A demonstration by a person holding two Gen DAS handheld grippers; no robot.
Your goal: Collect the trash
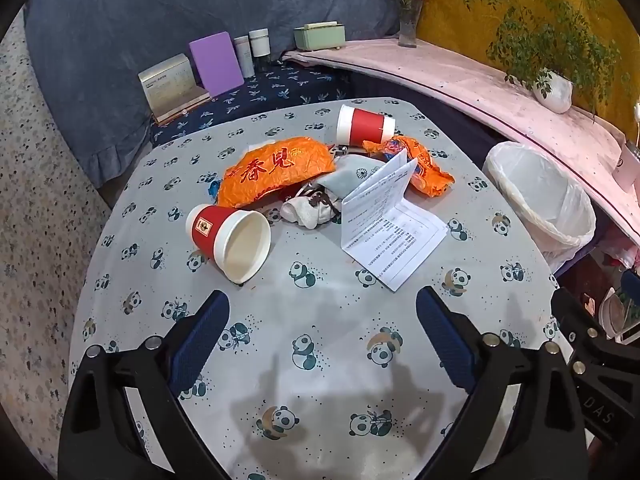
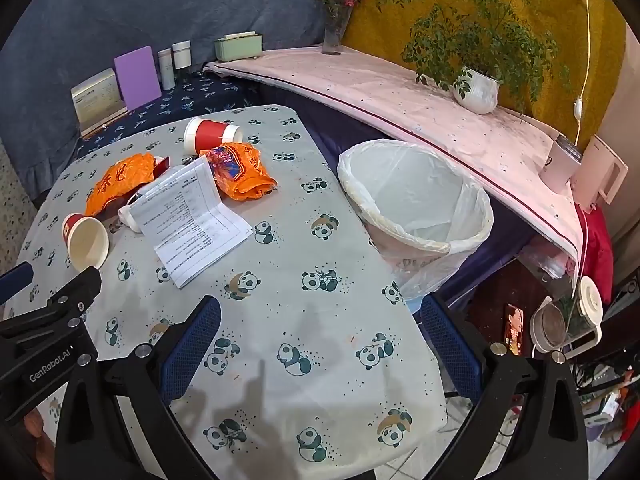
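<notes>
Trash lies in a heap on the panda-print tablecloth [image 1: 320,320]: a tipped red paper cup [image 1: 230,238] near me, a second red cup [image 1: 366,124] at the back, two crumpled orange wrappers [image 1: 276,168] [image 1: 424,164], a folded printed paper [image 1: 392,220] and a grey-white cloth pouch [image 1: 320,204]. My left gripper [image 1: 322,312] hovers open over bare cloth, short of the cup. My right gripper [image 2: 320,320] is open too, at the table's right edge, nothing between its fingers. The same cups [image 2: 86,240] [image 2: 212,132] and paper [image 2: 192,216] show in the right wrist view.
A white bin with a plastic liner [image 2: 416,196] stands beside the table's right edge. Behind runs a pink-covered shelf [image 2: 400,96] with a potted plant [image 2: 476,88] and a vase [image 2: 334,36]. Boxes and jars [image 1: 216,64] stand at the back left.
</notes>
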